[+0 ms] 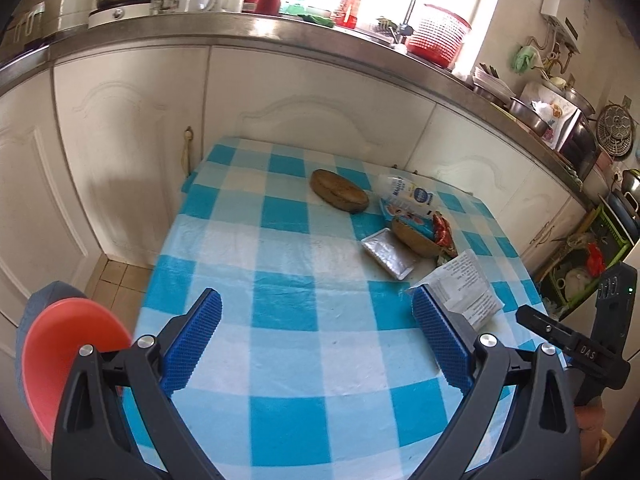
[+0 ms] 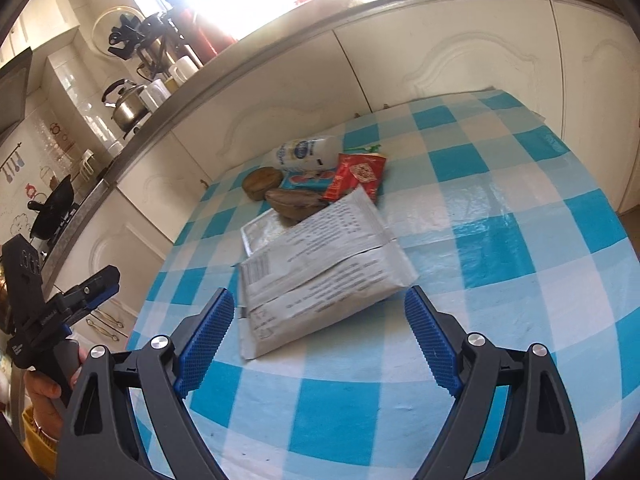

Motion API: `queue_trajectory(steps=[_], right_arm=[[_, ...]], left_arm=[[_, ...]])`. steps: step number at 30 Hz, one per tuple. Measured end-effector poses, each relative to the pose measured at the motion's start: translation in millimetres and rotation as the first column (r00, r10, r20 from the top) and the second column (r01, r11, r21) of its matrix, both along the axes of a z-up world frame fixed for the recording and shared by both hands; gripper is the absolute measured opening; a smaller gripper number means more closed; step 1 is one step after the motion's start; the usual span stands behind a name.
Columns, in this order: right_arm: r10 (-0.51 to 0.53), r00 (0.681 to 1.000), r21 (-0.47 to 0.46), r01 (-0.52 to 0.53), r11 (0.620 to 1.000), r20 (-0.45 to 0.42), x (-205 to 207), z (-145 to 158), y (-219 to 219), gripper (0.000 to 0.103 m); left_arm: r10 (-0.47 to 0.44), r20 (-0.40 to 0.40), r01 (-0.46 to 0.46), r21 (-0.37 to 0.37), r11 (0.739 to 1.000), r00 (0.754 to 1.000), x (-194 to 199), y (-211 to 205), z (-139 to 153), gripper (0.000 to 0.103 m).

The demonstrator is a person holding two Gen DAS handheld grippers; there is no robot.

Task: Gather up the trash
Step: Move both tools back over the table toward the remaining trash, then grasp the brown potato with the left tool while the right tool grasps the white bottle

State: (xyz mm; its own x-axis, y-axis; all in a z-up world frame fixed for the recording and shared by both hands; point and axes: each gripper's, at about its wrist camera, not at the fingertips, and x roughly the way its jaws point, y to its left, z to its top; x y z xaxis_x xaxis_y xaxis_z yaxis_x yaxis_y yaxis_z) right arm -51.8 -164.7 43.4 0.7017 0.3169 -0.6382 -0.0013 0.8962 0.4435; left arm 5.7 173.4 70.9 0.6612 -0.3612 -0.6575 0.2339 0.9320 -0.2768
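Trash lies in a loose heap on the blue-and-white checked table. A white printed packet is nearest, and my right gripper stands open just short of it, jaws wide, nothing between them. Behind the packet are a silver foil tray, a brown shell-like piece, a red wrapper, a white bottle on its side and a round brown disc. My left gripper is open over bare cloth, left of the packet and the foil tray.
White cabinet doors and a steel counter edge with kettle, mugs and a tap run behind the table. A red-orange bowl-shaped thing sits low at the left. A hand holds the left gripper at the left edge of the right wrist view.
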Motion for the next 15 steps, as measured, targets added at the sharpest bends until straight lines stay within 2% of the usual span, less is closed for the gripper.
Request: queue_trajectory(steps=[11, 13, 15], right_arm=[[-0.027, 0.999, 0.024, 0.028, 0.999, -0.028, 10.4, -12.7, -27.4, 0.087], [-0.031, 0.999, 0.026, 0.032, 0.999, -0.022, 12.7, -11.2, -31.4, 0.087], [-0.030, 0.999, 0.020, 0.030, 0.999, -0.022, 16.4, -10.5, -34.0, 0.087]], left_arm=[[-0.168, -0.013, 0.168, -0.022, 0.986, 0.986, 23.8, -76.4, -5.9, 0.097], [-0.207, -0.032, 0.205, -0.050, 0.977, 0.978, 24.2, -87.7, -12.4, 0.096], [-0.251, -0.033, 0.249, -0.044, 0.967, 0.967, 22.6, -99.2, -17.1, 0.097]])
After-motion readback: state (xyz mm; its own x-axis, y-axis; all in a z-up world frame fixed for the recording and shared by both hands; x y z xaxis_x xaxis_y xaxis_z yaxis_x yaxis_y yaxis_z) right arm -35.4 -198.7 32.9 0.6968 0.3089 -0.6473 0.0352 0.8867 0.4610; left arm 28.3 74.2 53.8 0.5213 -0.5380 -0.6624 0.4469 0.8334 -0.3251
